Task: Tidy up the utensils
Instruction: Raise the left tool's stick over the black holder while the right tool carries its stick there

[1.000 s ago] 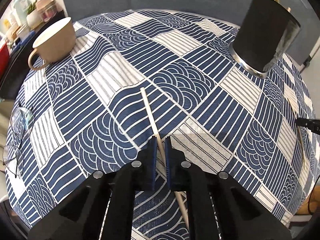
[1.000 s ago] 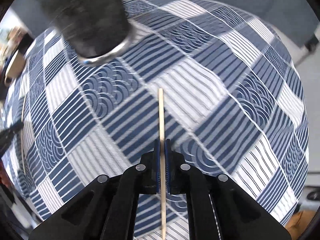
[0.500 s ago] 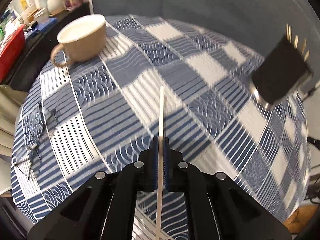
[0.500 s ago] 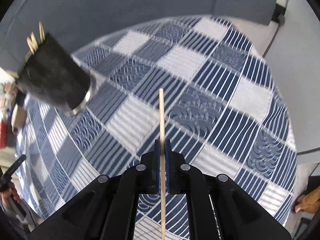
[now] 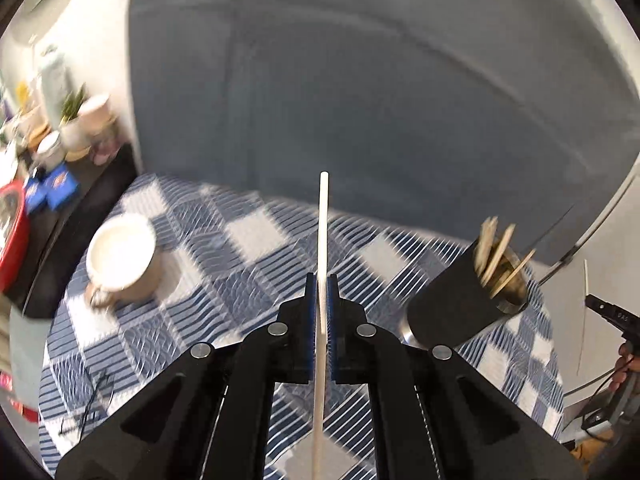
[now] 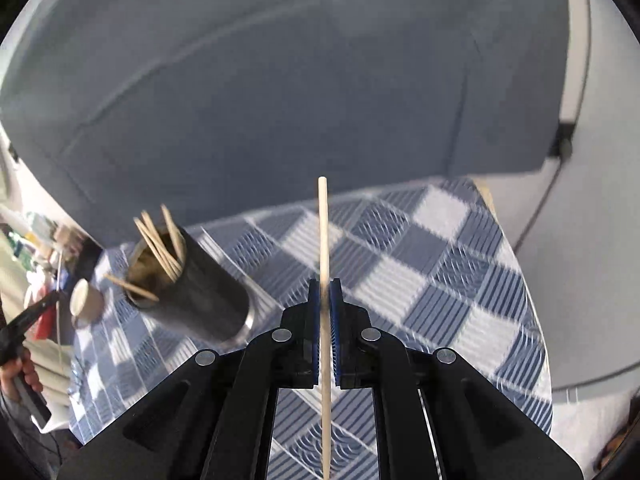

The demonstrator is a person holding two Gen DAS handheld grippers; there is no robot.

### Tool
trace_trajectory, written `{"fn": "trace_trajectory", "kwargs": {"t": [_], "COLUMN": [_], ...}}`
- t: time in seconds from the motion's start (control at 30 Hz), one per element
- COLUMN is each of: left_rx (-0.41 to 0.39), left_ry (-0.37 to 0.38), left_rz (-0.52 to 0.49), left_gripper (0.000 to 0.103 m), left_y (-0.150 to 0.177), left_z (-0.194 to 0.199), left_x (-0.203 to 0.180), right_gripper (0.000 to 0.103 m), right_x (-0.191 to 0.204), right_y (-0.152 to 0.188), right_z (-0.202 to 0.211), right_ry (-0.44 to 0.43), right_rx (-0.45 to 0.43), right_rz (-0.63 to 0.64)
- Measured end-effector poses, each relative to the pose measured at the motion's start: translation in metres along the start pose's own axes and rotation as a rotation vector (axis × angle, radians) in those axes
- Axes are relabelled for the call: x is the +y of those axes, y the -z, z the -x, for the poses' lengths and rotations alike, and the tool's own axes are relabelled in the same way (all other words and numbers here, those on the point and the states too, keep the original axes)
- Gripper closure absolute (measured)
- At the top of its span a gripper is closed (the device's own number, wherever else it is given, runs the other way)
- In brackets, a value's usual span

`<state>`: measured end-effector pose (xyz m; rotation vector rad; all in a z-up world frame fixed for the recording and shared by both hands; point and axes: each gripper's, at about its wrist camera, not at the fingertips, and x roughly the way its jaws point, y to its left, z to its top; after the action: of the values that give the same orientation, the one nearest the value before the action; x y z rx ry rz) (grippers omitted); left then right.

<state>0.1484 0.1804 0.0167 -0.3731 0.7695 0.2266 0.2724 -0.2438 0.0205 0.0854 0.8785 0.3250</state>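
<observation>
Grey wall behind; surface [image 5: 256, 248] wears a blue-and-white patterned cloth. Left hand-held gripper [image 5: 321, 292] pinches 1 chopstick [image 5: 322, 232], stick running straight out past the fingertips, clear of the cloth. Right hand-held gripper [image 6: 325, 296] pinches a 2nd chopstick [image 6: 323, 236] the same way. Black holder [image 6: 196, 288] stands on the cloth with several chopsticks in it. Beige mug [image 5: 122, 258] sits well apart from the holder, toward the left edge.

tablecloth [image 5: 224, 280] blurred, chopstick [image 6: 326, 440] end cut off
</observation>
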Motion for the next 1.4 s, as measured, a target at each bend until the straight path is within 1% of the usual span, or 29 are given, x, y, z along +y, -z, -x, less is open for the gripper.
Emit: {"fn": "trace_trajectory", "kwargs": {"t": [0.13,0.27,0.37,0.47,0.5,0.57,0.6,0.73,0.93,1.07,1.17,1.27,1.3,1.4], "left_rx": [-0.059,-0.1,-0.116,-0.135,-0.143,-0.148,-0.152,-0.197,-0.282,-0.324,-0.319,-0.333,-0.33,-0.336], "left_ry": [0.065,0.122,0.167,0.238,0.279,0.332,0.346,0.412,0.476,0.508,0.534,0.536,0.544,0.53], "left_rz": [-0.015,-0.04,-0.053,-0.057,-0.053,-0.04,-0.039,-0.043,-0.077,-0.093,-0.117,-0.157,-0.159,-0.186], "left_gripper": [0.098,0.098,0.098,0.098,0.098,0.098,0.098,0.098,0.098,0.098,0.098,0.098,0.098,0.098], "left_y": [-0.034,-0.056,-0.068,-0.076,-0.078,-0.082,-0.083,-0.081,-0.066,-0.053,-0.046,-0.034,-0.033,-0.021], "left_z": [0.003,0.0,-0.008,-0.017,-0.021,-0.028,-0.031,-0.045,-0.06,-0.07,-0.08,-0.089,-0.091,-0.096], "left_x": [-0.031,-0.062,-0.081,-0.1,-0.106,-0.114,-0.115,-0.128,-0.142,-0.146,-0.151,-0.152,-0.151,-0.15], "right_gripper": [0.099,0.098,0.098,0.098,0.098,0.098,0.098,0.098,0.098,0.098,0.098,0.098,0.098,0.098], "right_x": [0.023,0.049,0.067,0.084,0.089,0.099,0.103,0.118,0.13,0.133,0.131,0.13,0.131,0.129], "right_y": [-0.025,-0.049,-0.064,-0.076,-0.078,-0.084,-0.085,-0.089,-0.087,-0.075,-0.064,-0.052,-0.048,-0.037], "right_z": [0.01,0.013,0.012,0.007,0.005,0.001,-0.001,-0.011,-0.031,-0.046,-0.058,-0.068,-0.07,-0.077], "right_ry": [-0.042,-0.087,-0.122,-0.168,-0.183,-0.204,-0.216,-0.264,-0.34,-0.345,-0.365,-0.375,-0.375,-0.375], "right_rx": [-0.059,-0.108,-0.145,-0.17,-0.171,-0.188,-0.194,-0.204,-0.236,-0.27,-0.307,-0.343,-0.348,-0.335], "right_rz": [0.034,0.068,0.095,0.117,0.124,0.139,0.144,0.167,0.152,0.166,0.156,0.161,0.167,0.196]}}
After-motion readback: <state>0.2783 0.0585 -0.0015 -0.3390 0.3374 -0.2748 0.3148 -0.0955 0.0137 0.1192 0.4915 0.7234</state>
